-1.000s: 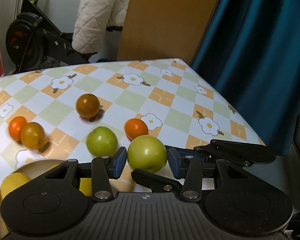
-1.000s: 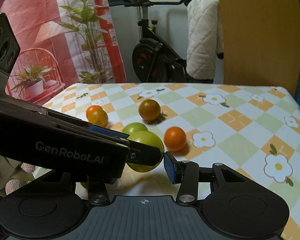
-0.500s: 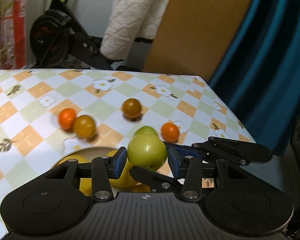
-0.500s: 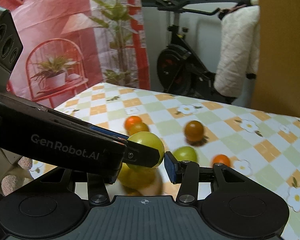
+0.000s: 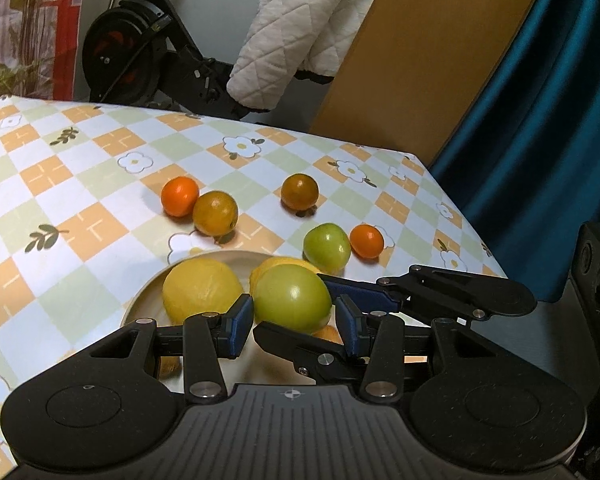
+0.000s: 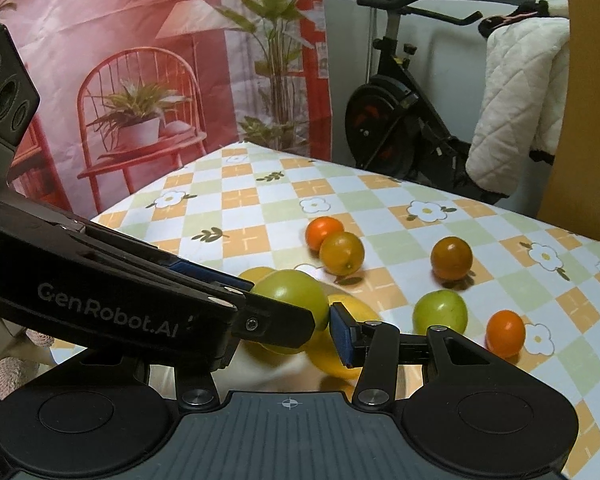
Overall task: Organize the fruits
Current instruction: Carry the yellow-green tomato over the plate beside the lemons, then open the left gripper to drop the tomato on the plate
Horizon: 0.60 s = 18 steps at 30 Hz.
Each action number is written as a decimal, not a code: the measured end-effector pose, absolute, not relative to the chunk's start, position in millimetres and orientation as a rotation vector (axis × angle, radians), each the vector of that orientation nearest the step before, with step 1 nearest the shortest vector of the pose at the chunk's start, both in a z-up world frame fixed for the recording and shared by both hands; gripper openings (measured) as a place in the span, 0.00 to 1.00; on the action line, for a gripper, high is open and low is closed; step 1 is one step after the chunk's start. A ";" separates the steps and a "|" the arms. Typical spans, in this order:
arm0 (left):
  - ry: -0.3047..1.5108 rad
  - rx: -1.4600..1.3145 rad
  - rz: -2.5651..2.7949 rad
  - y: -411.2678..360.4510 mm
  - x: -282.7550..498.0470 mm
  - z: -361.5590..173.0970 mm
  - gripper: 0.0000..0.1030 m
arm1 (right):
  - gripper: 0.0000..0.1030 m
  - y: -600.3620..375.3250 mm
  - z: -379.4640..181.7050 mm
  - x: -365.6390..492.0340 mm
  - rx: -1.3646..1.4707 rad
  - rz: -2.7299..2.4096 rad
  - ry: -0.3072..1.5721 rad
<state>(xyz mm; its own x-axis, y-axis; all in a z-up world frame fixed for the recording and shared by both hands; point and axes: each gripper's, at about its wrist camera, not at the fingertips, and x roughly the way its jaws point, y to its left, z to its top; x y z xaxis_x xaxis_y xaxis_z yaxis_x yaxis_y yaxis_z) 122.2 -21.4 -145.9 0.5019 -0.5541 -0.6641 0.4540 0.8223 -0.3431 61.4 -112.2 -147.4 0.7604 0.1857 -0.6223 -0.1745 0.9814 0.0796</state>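
My left gripper is shut on a large green fruit and holds it over a cream plate. The plate holds a yellow lemon and a second lemon behind the held fruit. In the right wrist view the left gripper's arm crosses in front with the same green fruit. My right gripper stands open beside it; only its right pad shows. Loose on the cloth: a smaller green fruit, two orange fruits, and two darker orange ones.
The checkered floral tablecloth ends at a right edge by a teal curtain. An exercise bike with a white quilted cover, a brown board and a pink backdrop stand behind the table.
My left gripper has lifted the large green fruit off the cloth and carried it left, over the plate with the lemons. The right gripper has moved along with it.
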 end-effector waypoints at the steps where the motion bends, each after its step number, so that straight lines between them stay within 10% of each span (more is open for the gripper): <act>1: 0.852 -0.135 -0.611 -19.0 121.2 -147.2 0.46 | 0.42 -110.9 -148.1 61.3 0.016 0.198 0.683; 18: 0.876 -0.192 -0.604 2.7 121.4 -163.8 0.43 | 0.33 -90.2 -164.7 65.8 0.004 0.227 0.763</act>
